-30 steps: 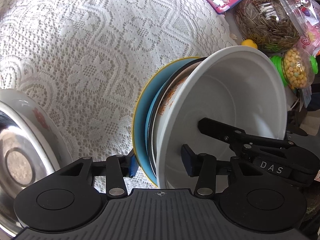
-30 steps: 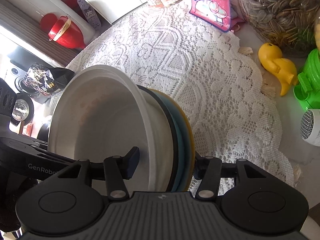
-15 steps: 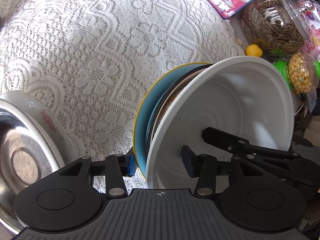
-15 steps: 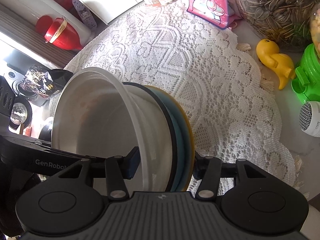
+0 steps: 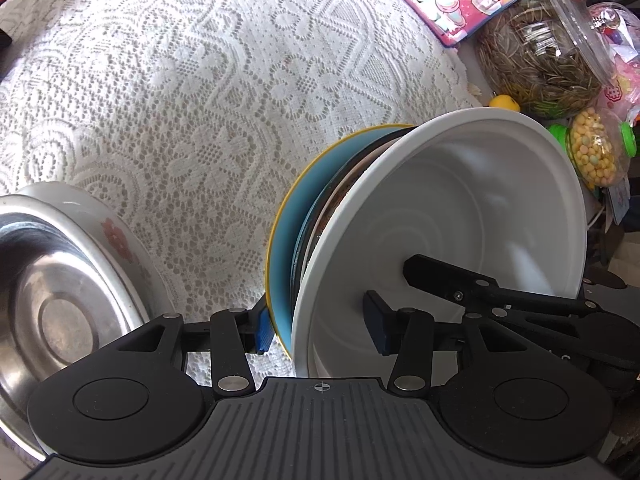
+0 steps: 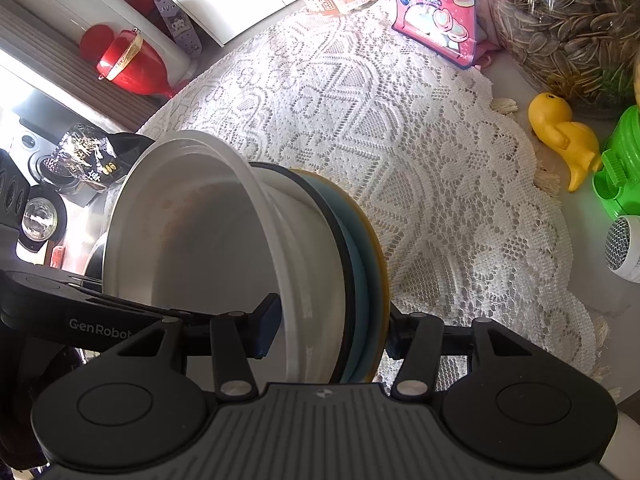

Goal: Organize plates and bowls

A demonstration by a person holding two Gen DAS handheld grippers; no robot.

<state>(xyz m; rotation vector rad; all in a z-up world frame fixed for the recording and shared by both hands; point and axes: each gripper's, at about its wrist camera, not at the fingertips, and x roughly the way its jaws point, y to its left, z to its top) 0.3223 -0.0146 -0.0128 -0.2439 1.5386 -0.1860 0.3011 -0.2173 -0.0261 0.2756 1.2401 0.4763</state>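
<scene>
A stack of dishes is held on edge above the lace cloth: a white bowl (image 5: pixel 460 216), a dark-rimmed dish behind it, and a blue plate with a yellow rim (image 5: pixel 286 232). My left gripper (image 5: pixel 320 326) is shut on the stack, one finger inside the bowl, the other behind the blue plate. My right gripper (image 6: pixel 330 330) is shut on the same stack from the opposite side; there the white bowl (image 6: pixel 192 240) and blue plate (image 6: pixel 366 264) show too. A steel bowl (image 5: pixel 52 300) sits in a white flowered bowl at the left.
White lace cloth (image 5: pixel 180 100) covers the table. A jar of sunflower seeds (image 5: pixel 540 52), a pink marshmallow bag (image 6: pixel 436 12), a yellow duck toy (image 6: pixel 560 136), a green container (image 6: pixel 620 168) and a jar of yellow candies (image 5: pixel 596 152) stand along the far right edge.
Both grippers with the held stack have moved a little back from the table; the cloth and jars look farther away. The grip is unchanged.
</scene>
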